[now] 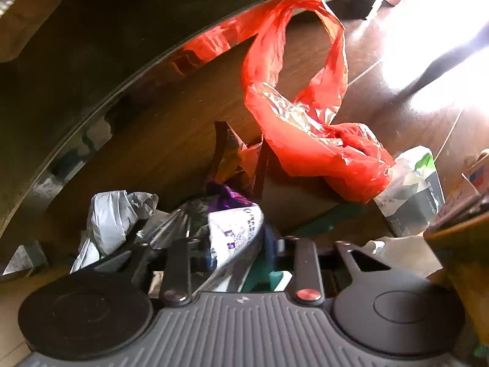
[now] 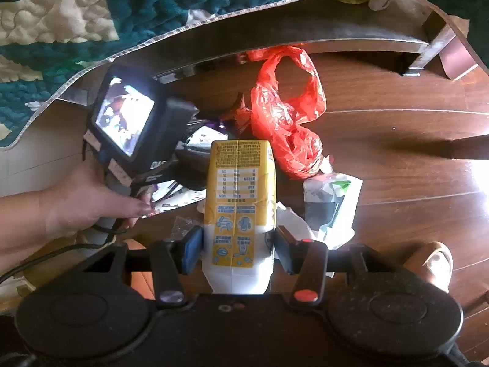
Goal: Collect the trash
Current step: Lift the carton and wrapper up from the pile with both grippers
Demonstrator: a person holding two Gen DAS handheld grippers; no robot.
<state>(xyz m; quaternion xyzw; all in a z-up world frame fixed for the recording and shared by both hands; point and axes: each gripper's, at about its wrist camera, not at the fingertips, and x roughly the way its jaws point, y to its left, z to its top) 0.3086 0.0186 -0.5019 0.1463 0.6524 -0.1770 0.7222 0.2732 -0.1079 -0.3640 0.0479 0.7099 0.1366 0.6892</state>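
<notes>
Glossy brown wood planks are being shown by the floor (image 2: 397, 159). Thin, crinkled, shiny plastic is being seen in the red bag (image 1: 308, 134). Smooth printed card is being presented by the yellow carton (image 2: 240, 195), and quilted cloth by the blanket (image 2: 146, 3).

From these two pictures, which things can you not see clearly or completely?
- Left hand-held gripper, left wrist view: its fingertips are buried among the white and purple printed wrapper and other litter, so any grip is unclear.
- Yellow and white drink carton, right wrist view: its small print is unreadable; its lower end is hidden behind the right hand-held gripper.
- Wooden floor, left wrist view: glare washes out the upper right corner.
</notes>
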